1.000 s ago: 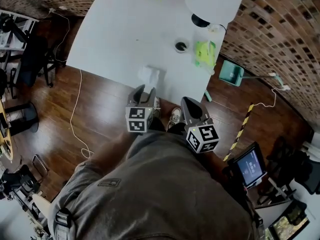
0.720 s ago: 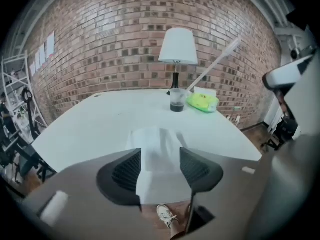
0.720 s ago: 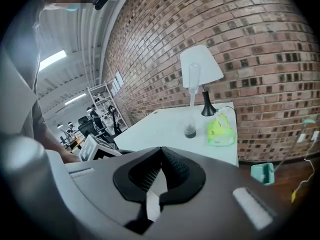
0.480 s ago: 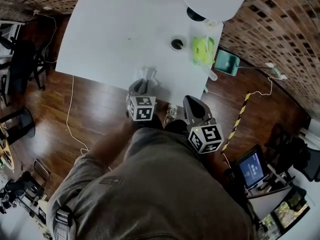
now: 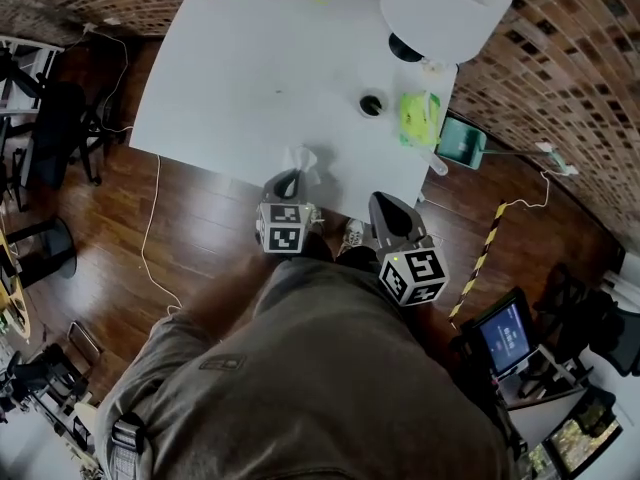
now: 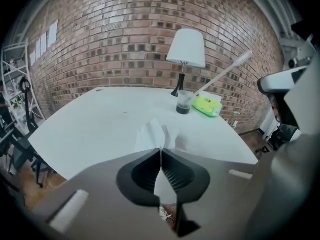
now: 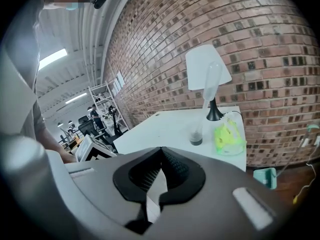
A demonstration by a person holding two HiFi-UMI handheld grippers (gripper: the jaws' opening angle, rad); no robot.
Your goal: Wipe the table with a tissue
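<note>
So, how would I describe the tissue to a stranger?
Start at the large white table. At its near edge, away from the lamp, cup and green packet, lies the tissue. It is the only crumpled white thing, pinched by the left hand-held gripper.

Lamp [image 5: 445,8], cup [image 5: 371,104], green pack [image 5: 419,118] clustered together.

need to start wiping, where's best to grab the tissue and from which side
Grip the tissue by its raised, crumpled peak, coming from the near edge of the table and angled downward. It lies close to that edge with folds standing up, easy for thin jaws to pinch. The left gripper looks shut on that part.
</note>
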